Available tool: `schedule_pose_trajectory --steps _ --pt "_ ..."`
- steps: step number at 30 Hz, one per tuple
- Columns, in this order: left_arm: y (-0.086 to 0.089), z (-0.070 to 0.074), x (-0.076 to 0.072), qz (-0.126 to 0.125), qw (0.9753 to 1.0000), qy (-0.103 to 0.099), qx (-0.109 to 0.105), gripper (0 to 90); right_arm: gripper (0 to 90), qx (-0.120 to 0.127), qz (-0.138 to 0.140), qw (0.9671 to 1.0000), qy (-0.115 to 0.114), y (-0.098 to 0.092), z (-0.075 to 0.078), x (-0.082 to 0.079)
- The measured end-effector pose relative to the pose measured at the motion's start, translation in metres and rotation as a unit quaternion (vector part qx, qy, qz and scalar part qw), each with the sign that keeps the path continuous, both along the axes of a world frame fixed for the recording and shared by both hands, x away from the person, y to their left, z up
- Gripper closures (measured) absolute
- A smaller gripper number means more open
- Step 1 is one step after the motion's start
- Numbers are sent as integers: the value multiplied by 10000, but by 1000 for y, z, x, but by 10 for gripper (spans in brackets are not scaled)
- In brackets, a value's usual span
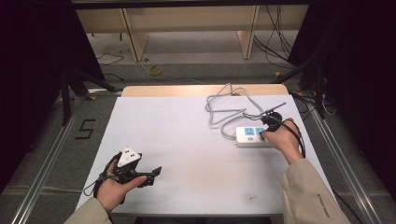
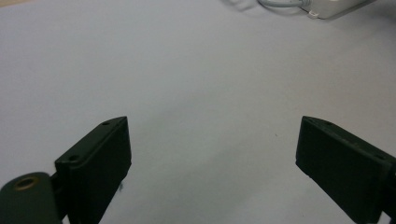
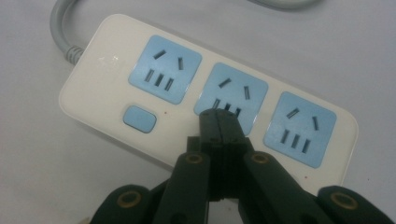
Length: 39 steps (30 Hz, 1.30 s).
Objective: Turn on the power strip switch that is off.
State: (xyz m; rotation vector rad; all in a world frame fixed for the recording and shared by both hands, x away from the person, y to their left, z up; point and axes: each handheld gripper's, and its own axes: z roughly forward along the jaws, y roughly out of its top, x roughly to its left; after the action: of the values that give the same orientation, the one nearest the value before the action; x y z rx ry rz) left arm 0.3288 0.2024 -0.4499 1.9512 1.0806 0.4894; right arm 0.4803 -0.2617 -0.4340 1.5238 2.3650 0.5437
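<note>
Strip (image 3: 205, 93) lies at the right side of the table (image 1: 187, 140), flat, sockets up, its grey cord (image 1: 224, 109) looping away toward the far edge. My right gripper (image 3: 218, 116) is over it, jaws pressed together with nothing between them; the tips sit at the near edge of the middle socket (image 3: 232, 95), either touching the face or just above it, I cannot tell which. The blue switch (image 3: 139, 118) is just to the tips' left in the right gripper view, untouched.

My left gripper (image 1: 140, 170) rests idle near the table's front left, jaws wide apart and empty, well apart from the strip.

Judgement: step in hand looks like pressing the switch with closed tips. To do it well, I should slide the tips sideways onto the button's centre, push straight down, and keep the jaws together so they act as one point. The strip may skate under an angled push; the left could steady it.
</note>
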Motion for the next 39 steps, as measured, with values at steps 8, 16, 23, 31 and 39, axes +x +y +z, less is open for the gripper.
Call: schedule_pose_trajectory --steps 8,16,23,31,39 --pt "0 0 0 -11 10000 12 -7 99 900 4 9 10000 3 0 0 0" --pt "0 0 0 -20 10000 13 -7 99 900 -10 35 10000 -16 0 -1 -1" --pt "0 0 0 -20 10000 10 -7 99 900 13 -2 10000 -23 0 -1 -1" --pt "0 0 0 -19 10000 15 -21 99 900 55 -21 10000 -8 -1 -2 -1" --pt "-1 0 0 -34 10000 13 -15 99 900 65 6 10000 -25 -2 -3 -1"
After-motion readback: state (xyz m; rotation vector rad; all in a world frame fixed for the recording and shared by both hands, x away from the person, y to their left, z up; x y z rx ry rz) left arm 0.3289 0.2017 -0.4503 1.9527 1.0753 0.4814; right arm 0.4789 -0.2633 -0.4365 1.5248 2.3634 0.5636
